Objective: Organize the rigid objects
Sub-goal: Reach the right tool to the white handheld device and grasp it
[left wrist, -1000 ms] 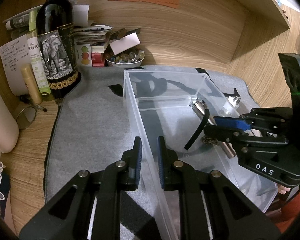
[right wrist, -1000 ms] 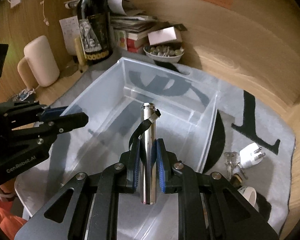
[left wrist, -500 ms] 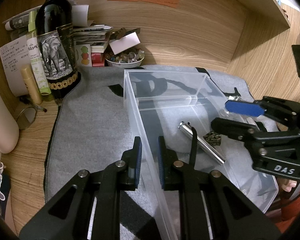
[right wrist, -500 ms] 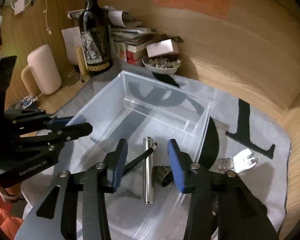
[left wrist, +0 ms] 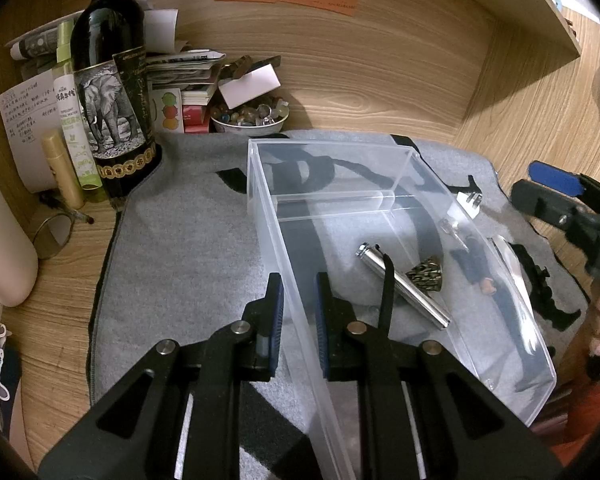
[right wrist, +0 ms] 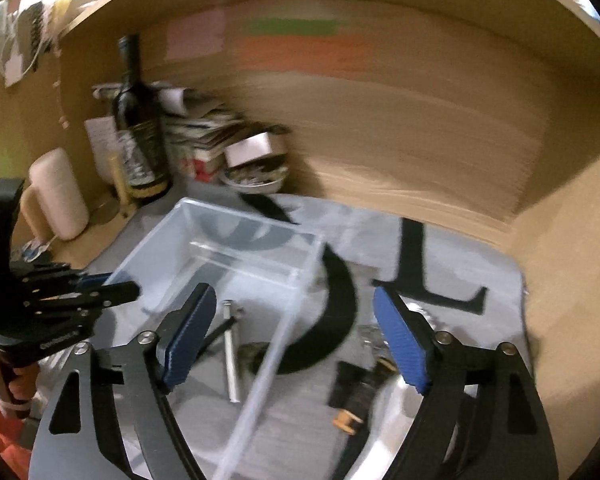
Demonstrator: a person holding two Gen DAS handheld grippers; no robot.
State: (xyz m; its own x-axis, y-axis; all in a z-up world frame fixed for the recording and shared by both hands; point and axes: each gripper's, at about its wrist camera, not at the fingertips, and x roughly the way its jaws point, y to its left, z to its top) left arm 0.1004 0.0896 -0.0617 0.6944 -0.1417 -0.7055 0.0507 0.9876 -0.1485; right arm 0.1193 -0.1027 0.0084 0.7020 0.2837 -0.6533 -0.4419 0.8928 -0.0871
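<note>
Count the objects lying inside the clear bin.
2: a metal cylinder with a black strap, lying near the middle of the clear bin, and a bronze cone touching its right side. Nothing else visible inside.

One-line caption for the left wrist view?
Left gripper clamps the clear bin's wall; metal cylinder lies inside.

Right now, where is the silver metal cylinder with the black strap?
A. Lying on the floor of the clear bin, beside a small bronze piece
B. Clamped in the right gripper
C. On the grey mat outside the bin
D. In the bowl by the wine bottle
A: the silver cylinder lies loose on the clear bin floor next to the bronze piece, and the right gripper is open and empty.
</note>
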